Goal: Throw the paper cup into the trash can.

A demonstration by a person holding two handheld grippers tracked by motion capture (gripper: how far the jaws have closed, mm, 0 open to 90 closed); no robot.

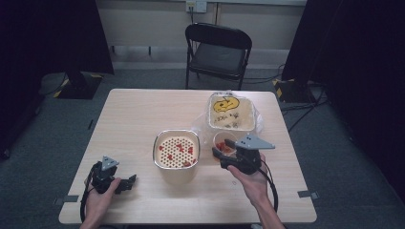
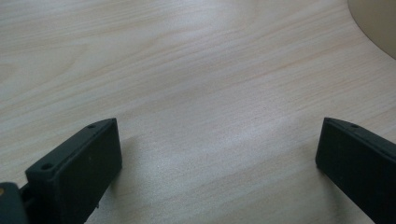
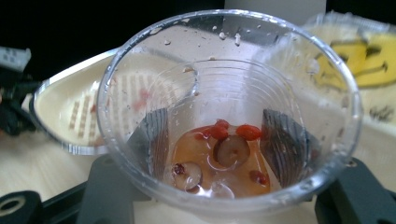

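Fingers of the right gripper sit either side of a clear plastic cup and look closed on its lower wall, seen through the plastic; left gripper rests near the table's near-left corner, jaws wide apart, nothing between them. Cup is right of centre, just right of the strainer bowl, near side of the bagged tub w/ yellow print. Inside — a little amber liquid, red berries, a couple of round slices. I'd judge it light, thin-walled, easily crushed, wet so maybe slippery — best held low and gently, kept level or it'll slop.
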